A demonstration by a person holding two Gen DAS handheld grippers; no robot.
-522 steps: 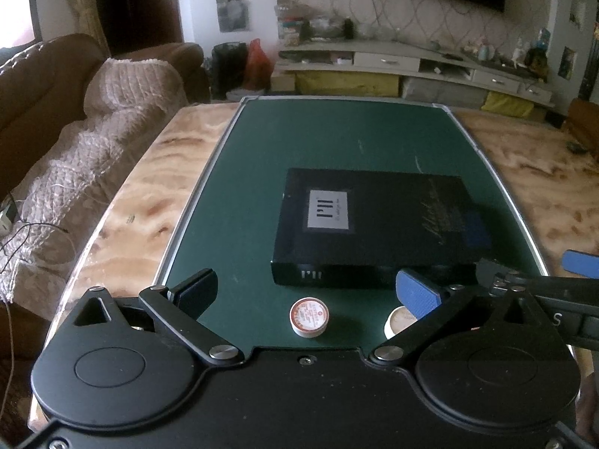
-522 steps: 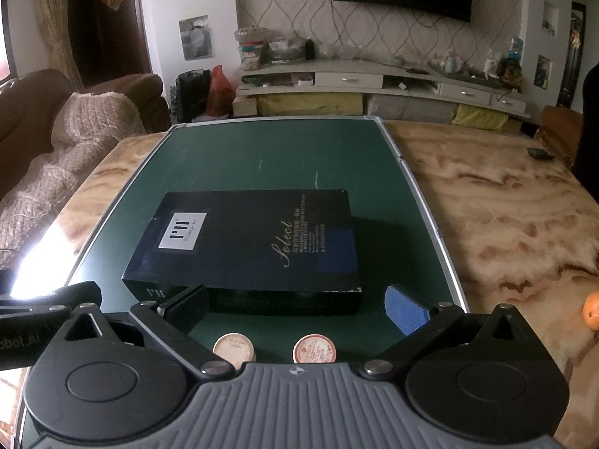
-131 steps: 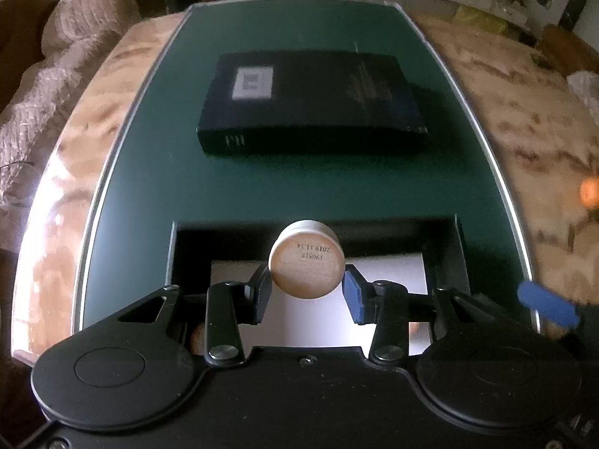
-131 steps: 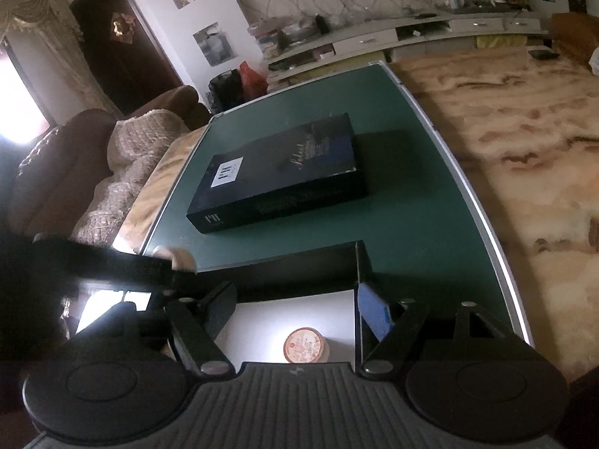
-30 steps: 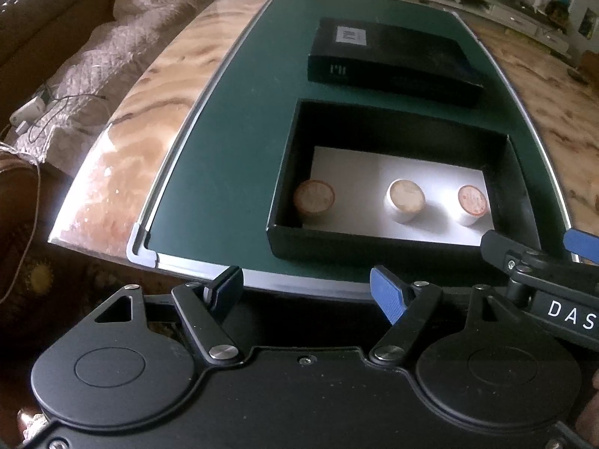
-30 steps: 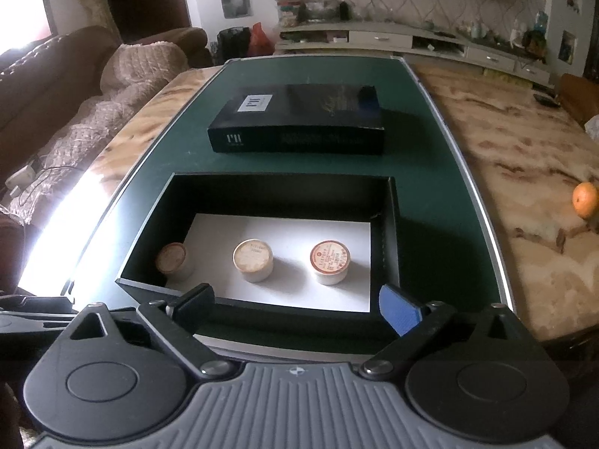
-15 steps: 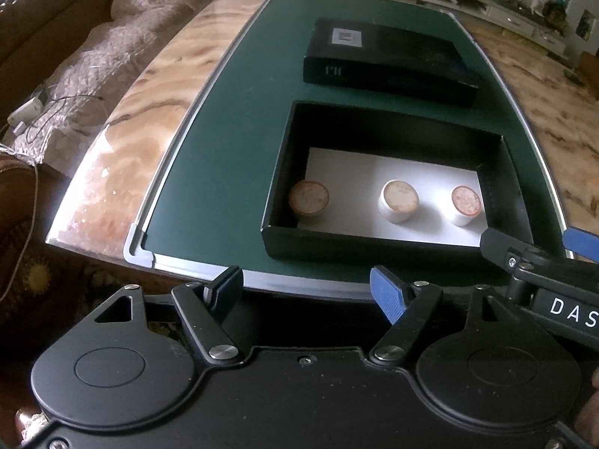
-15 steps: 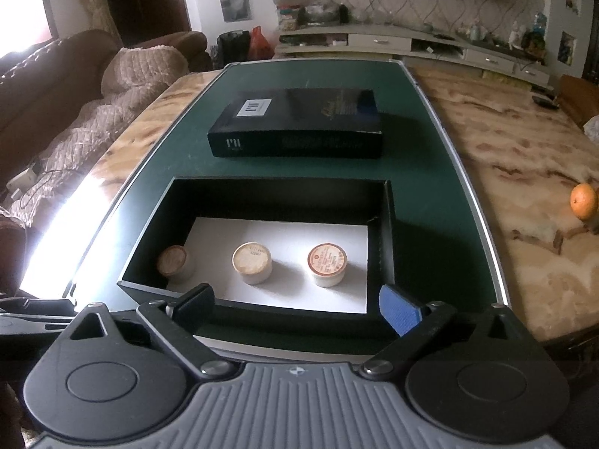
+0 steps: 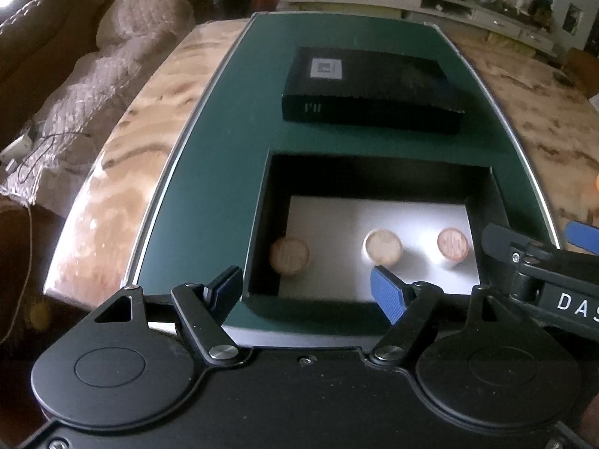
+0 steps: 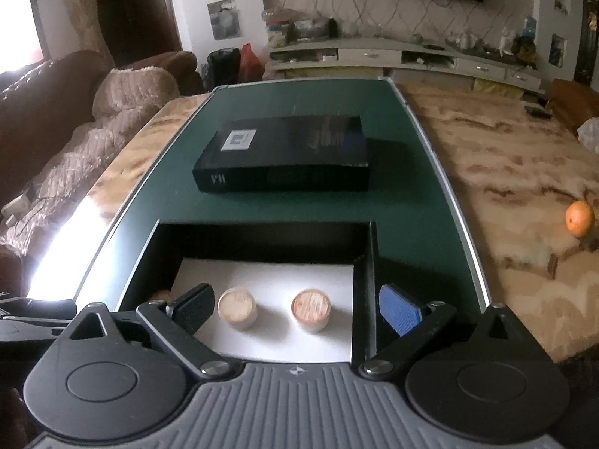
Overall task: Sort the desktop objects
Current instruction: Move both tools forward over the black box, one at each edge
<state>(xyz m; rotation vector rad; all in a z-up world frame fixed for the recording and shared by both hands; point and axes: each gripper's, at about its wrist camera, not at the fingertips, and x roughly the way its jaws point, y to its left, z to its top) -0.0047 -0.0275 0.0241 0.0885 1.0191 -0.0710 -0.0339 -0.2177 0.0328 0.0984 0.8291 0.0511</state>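
Note:
An open black box (image 9: 483, 191) (image 10: 262, 230) with a white floor sits on the green mat near the table's front edge. Three small round containers stand in it: a left one (image 9: 289, 255), a middle one (image 9: 382, 247) (image 10: 236, 307) and a right one with a red label (image 9: 453, 243) (image 10: 310, 308). The black lid (image 9: 370, 89) (image 10: 284, 157) lies on the mat behind the box. My left gripper (image 9: 307, 292) is open and empty over the box's front left corner. My right gripper (image 10: 295, 312) is open and empty over the box's front right part.
The green mat (image 9: 232, 172) lies on a marble table (image 10: 505, 172). An orange (image 10: 579, 218) sits on the marble at the right. A sofa with a blanket (image 9: 93, 86) stands to the left. The right gripper's body (image 9: 543, 273) shows at the right of the left wrist view.
Both grippers have moved forward and lower toward the box, which now looks larger and closer. The three containers have not moved.

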